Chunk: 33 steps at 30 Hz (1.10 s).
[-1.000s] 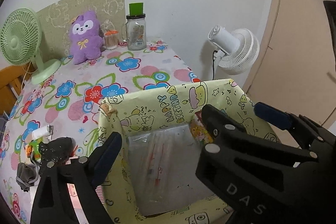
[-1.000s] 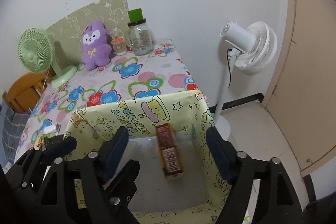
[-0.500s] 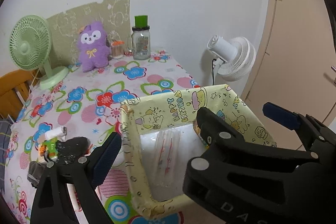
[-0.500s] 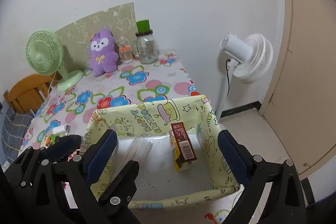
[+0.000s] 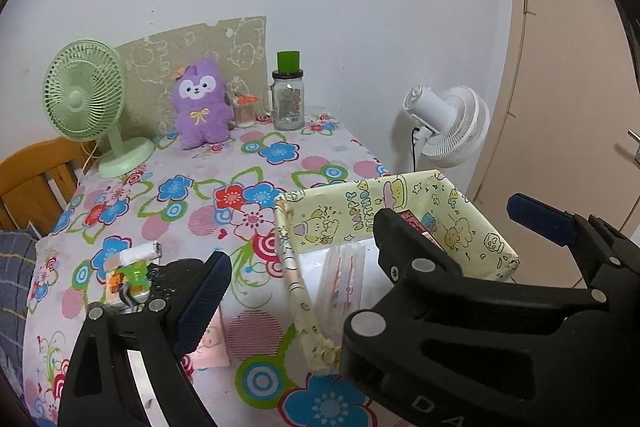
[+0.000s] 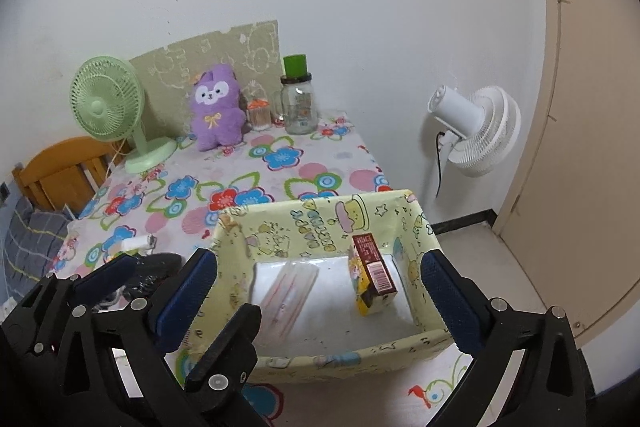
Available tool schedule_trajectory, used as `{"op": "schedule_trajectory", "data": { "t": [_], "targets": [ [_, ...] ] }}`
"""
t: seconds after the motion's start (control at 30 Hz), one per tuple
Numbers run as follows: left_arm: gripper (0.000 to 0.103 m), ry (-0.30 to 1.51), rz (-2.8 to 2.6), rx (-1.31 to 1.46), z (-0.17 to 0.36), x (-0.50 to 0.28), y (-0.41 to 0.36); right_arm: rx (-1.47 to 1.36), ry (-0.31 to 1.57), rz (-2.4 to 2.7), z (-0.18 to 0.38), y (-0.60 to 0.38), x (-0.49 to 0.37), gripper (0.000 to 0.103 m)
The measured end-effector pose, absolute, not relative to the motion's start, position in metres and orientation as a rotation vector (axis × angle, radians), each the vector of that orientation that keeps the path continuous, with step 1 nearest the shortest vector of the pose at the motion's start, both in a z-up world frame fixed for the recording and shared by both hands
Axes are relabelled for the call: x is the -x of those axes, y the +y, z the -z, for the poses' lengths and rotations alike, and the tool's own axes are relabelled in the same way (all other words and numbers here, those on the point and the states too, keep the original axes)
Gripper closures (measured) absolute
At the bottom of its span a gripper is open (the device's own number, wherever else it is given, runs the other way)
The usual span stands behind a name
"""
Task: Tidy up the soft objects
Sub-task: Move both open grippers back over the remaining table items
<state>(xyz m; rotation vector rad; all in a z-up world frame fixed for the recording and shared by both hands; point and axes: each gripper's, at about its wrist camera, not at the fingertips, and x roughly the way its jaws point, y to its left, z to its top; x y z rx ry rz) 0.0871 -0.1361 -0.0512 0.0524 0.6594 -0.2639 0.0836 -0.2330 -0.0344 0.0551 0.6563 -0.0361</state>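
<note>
A fluffy purple plush bunny (image 6: pixel 217 107) with a yellow bow sits upright against the wall. Both the left gripper (image 5: pixel 360 247) and right gripper (image 6: pixel 320 291) gape wide, holding nothing

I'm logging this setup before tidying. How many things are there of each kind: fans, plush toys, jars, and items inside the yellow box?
Fans: 2, green desk fan and white fan
Plush toys: 1, purple plush
Jars: 2, glass jar and small jar
Items in the yellow box: 2, carton and clear packet
Total: 7

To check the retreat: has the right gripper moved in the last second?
Yes. The right gripper pulled back and up from the yellow box, whose near wall now shows fully between its fingers.
</note>
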Motion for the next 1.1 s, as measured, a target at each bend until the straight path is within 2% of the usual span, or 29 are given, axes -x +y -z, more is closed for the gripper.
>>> {"op": "schedule_trajectory", "data": {
  "t": [1.1],
  "targets": [
    [0.008, 0.604, 0.167, 0.013, 0.041, -0.054, -0.015, 0.024, 0.631, -0.15, 0.021, -0.105, -0.061, 0.0]
  ]
}}
